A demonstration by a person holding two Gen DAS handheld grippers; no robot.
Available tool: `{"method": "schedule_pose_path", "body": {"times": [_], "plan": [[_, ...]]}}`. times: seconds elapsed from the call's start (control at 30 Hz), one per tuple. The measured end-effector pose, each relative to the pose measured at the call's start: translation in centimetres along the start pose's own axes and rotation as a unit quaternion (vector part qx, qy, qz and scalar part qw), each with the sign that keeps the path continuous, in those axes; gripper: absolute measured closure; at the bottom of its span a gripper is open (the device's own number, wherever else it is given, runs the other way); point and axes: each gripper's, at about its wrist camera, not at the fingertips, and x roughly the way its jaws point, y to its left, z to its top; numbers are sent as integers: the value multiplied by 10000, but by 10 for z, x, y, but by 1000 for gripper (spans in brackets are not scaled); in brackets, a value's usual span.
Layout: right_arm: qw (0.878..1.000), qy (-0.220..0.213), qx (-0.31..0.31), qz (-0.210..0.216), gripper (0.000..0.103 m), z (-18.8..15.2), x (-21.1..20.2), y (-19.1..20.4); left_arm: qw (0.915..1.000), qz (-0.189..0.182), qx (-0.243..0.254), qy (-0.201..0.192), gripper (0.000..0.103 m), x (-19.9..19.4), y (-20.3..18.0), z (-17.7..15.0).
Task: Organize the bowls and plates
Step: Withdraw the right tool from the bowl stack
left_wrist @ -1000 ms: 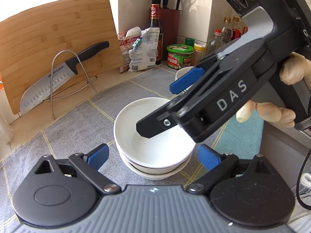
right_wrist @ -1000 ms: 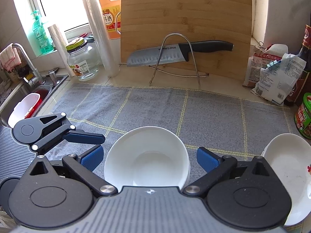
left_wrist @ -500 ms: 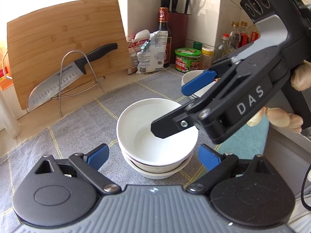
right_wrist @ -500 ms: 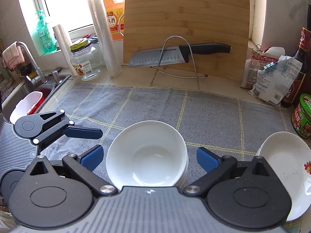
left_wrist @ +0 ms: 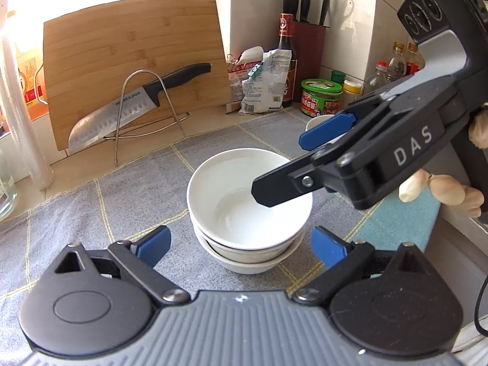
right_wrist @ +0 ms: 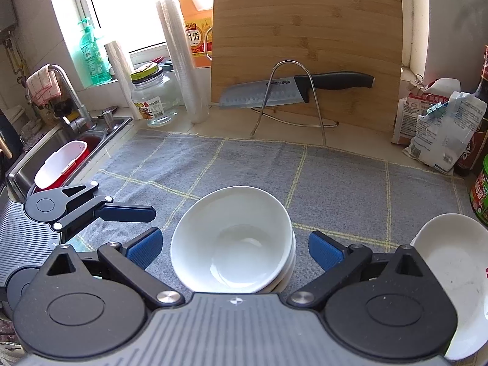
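Observation:
A stack of white bowls [left_wrist: 250,204] stands on the grey checked mat [left_wrist: 91,201]. My left gripper [left_wrist: 241,248] is open, with its blue pads either side of the stack's near edge and clear of it. From the right, my right gripper [left_wrist: 280,167] hangs open above the stack's right rim, held by a gloved hand [left_wrist: 442,189]. In the right wrist view the stack [right_wrist: 235,238] lies between the pads of my open right gripper [right_wrist: 233,250], untouched. One left finger [right_wrist: 128,213] shows at the left. Another white bowl [right_wrist: 457,274] sits at the right.
A bamboo cutting board [right_wrist: 305,45] leans at the back, with a knife [right_wrist: 289,91] on a wire rack. A sink [right_wrist: 61,152] with a red and white container lies left. Packets [right_wrist: 442,128], a dark bottle [left_wrist: 285,58], jars and a knife block [left_wrist: 308,45] crowd the back right corner.
The right gripper has drawn back to the right, its lower finger now over the bowl's right rim instead of its middle. The left view has swung slightly. The bowls have not moved.

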Motion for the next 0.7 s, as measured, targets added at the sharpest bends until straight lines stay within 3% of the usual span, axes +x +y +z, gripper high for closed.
{"method": "schedule_pose_path", "body": {"times": [0.27,0.7], "plan": [[9999,4,64,-77,0,-5,5,4,10000,29,60,-54,5,-2,5,-9],[9988,-64,318,-374,0,-8,5,4,9993,-223,286,-96,4,1,11,-18]]}}
